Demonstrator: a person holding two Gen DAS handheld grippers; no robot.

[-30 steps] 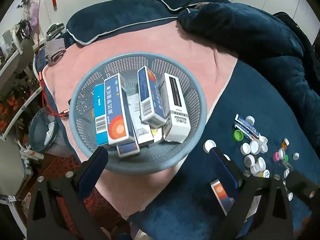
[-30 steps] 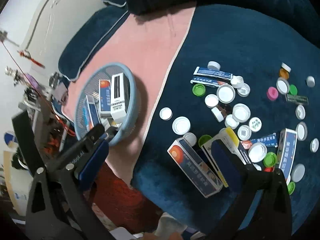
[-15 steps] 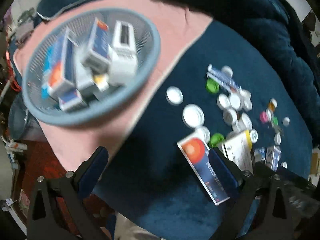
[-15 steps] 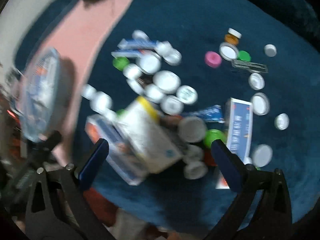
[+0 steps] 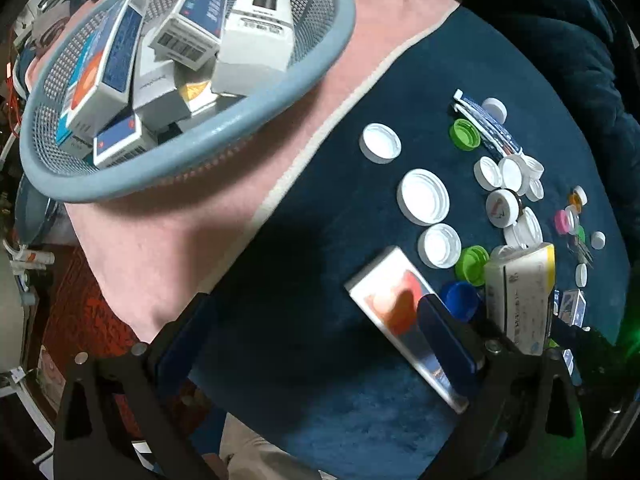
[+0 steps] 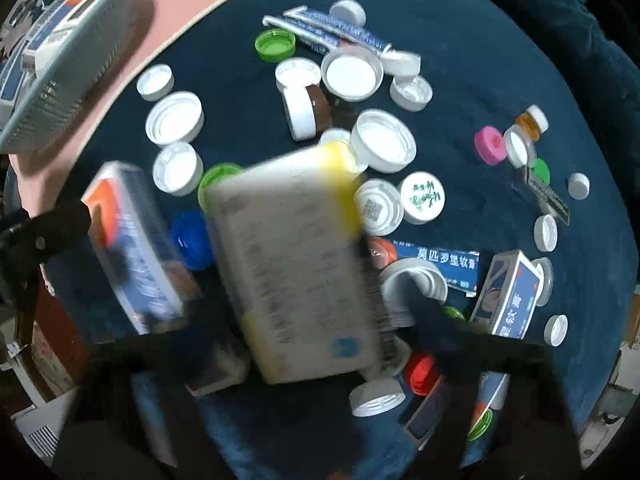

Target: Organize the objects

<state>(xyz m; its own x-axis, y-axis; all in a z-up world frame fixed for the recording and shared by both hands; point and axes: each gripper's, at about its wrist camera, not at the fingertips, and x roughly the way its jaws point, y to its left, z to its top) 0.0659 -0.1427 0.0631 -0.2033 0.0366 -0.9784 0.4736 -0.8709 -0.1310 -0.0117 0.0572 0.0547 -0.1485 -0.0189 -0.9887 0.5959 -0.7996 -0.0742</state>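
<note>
While its jaws are closing, the right gripper (image 6: 316, 336) straddles the white-and-yellow box (image 6: 296, 264), pads not yet clearly pressing it. Left of that gripper lies the orange-and-blue box (image 5: 400, 316). The left gripper (image 5: 316, 340) gapes wide, one finger over that box, the basket (image 5: 224, 136) beyond.

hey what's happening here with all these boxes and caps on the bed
A person is sorting clutter with two handheld grippers. Several medicine boxes already stand in the blue basket. The right gripper is closing around a yellow-and-white box; the left gripper, open, hovers by an orange-and-blue box. Loose caps lie scattered on the blue blanket.
</note>
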